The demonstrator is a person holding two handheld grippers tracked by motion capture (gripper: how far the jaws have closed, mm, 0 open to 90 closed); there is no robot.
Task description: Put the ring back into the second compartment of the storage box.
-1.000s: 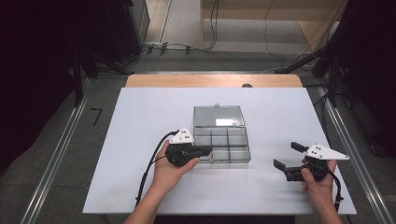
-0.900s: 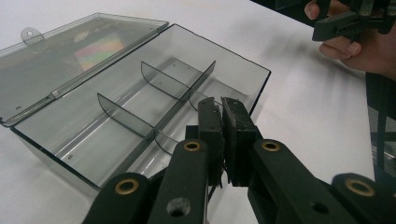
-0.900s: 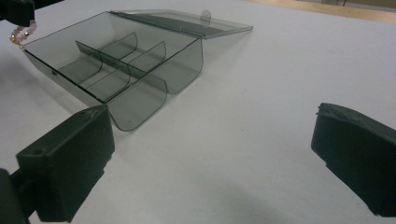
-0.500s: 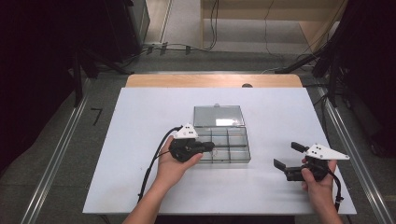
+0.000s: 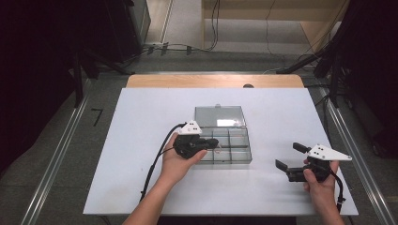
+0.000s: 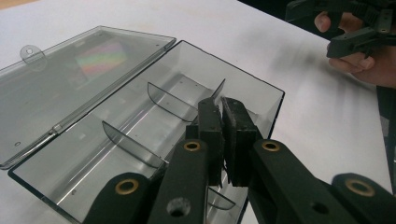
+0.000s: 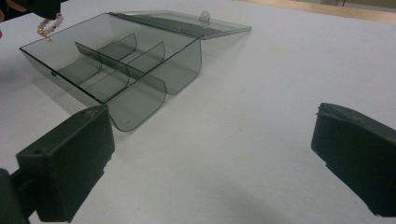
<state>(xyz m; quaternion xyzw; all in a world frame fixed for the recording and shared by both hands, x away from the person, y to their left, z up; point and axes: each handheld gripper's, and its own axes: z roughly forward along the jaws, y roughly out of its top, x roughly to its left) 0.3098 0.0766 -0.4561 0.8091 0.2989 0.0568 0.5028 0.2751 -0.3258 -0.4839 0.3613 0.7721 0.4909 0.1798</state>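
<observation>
A clear grey compartment box (image 5: 234, 161) lies open mid-table, its lid (image 5: 219, 116) folded flat behind it. My left gripper (image 5: 213, 142) hovers over the box's front left compartments, jaws pressed together. In the left gripper view its pads (image 6: 222, 105) meet above the dividers of the box (image 6: 261, 93). The right gripper view shows a short string of pink and gold beads (image 7: 48, 27) hanging from those jaws over the box's corner (image 7: 32, 50). My right gripper (image 5: 289, 156) rests open on the table right of the box, nothing between its jaws (image 7: 215, 149).
The white tabletop (image 5: 141, 122) spreads wide on all sides of the box. A wooden strip (image 5: 211, 80) runs along the far edge. The left gripper's cable (image 5: 157, 159) trails back toward the near edge. Dark stands and cables crowd the floor beyond.
The left gripper has shifted a little to the right, from the box's left edge to above its compartments. The right gripper has stayed where it was.
</observation>
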